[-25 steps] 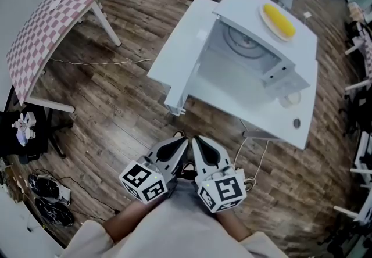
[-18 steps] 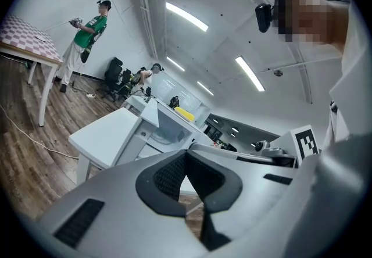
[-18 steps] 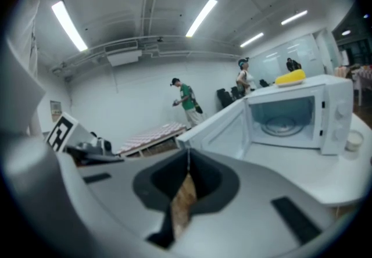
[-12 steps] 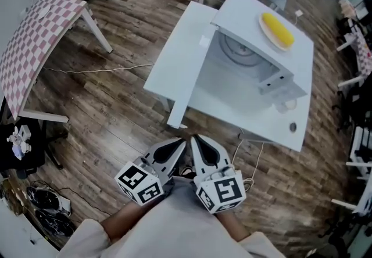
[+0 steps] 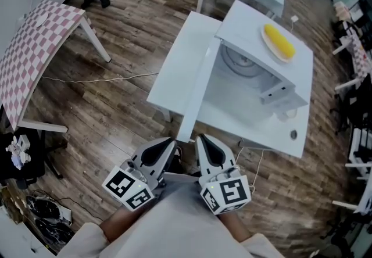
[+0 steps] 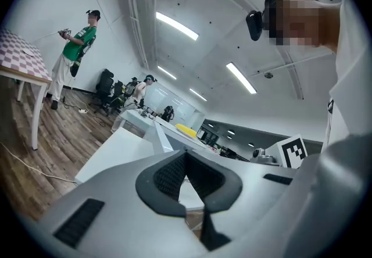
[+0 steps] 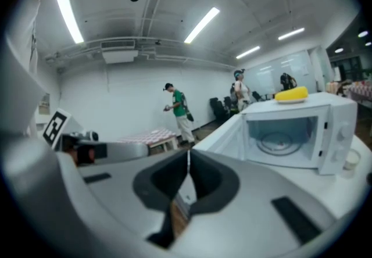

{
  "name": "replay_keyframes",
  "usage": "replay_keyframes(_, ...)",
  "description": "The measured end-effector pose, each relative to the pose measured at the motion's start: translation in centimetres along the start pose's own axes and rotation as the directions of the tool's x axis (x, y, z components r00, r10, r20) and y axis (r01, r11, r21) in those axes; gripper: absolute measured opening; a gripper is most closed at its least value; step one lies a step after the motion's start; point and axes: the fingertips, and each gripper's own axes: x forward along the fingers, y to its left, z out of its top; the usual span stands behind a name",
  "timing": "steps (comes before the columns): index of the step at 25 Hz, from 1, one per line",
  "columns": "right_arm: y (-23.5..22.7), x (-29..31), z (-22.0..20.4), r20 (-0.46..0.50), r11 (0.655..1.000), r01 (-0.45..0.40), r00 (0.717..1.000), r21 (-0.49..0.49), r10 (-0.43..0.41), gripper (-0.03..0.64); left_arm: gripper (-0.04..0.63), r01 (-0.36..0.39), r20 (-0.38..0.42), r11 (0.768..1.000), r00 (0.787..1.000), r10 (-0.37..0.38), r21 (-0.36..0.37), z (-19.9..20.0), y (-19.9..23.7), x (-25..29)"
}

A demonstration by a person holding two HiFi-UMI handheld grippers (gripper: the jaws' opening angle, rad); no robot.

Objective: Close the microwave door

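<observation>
Item: microwave (image 5: 250, 24), white, standing on a white table (image 5: 279, 135), front facing the person. Microwave door (image 5: 200, 85): open, swung out on the left-hand hinge so that it stands roughly square to the front, its free edge pointing towards the person; the cavity and glass turntable (image 5: 239, 56) are exposed. On the top of the microwave: one yellow object (image 5: 279, 42) lying on a pale plate. Beside the microwave, towards its control side: a small white cup (image 7: 350, 161). Left gripper (image 5: 168, 142): held low in the head view, close in front of the person's body, jaws brought together at the tips with nothing between them. Right gripper (image 5: 201, 138): just beside the left one, jaws likewise pressed together and empty. Both grippers sit near the door's free edge but apart from it, touching neither door nor table. Surroundings: wood-plank floor (image 5: 104, 111) with a thin cable (image 5: 99, 79) lying across it; a pink-and-white checked table (image 5: 35, 47) off to the left; a person in a green top (image 6: 75, 47) standing beyond that table.
</observation>
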Motion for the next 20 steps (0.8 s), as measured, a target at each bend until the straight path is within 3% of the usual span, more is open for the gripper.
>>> replay_keyframes(3, -0.1, 0.6, 0.1, 0.002, 1.0, 0.013, 1.0, 0.001, -0.013, 0.023, 0.018, -0.016, -0.017, 0.999, 1.0, 0.017, 0.039, 0.5, 1.9, -0.1)
replay_keyframes(12, -0.8, 1.5, -1.3, -0.045, 0.999, 0.041, 0.998, 0.015, -0.04, 0.023, 0.018, 0.039, -0.175, 0.997, 0.984, -0.027, 0.066, -2.2, 3.4, 0.9)
replay_keyframes(20, -1.3, 1.4, -2.3, -0.092, 1.0, 0.024, 0.996, 0.01, -0.023, 0.023, 0.018, 0.026, -0.214, 0.997, 0.977, -0.009, 0.079, -3.1, 3.6, 0.8)
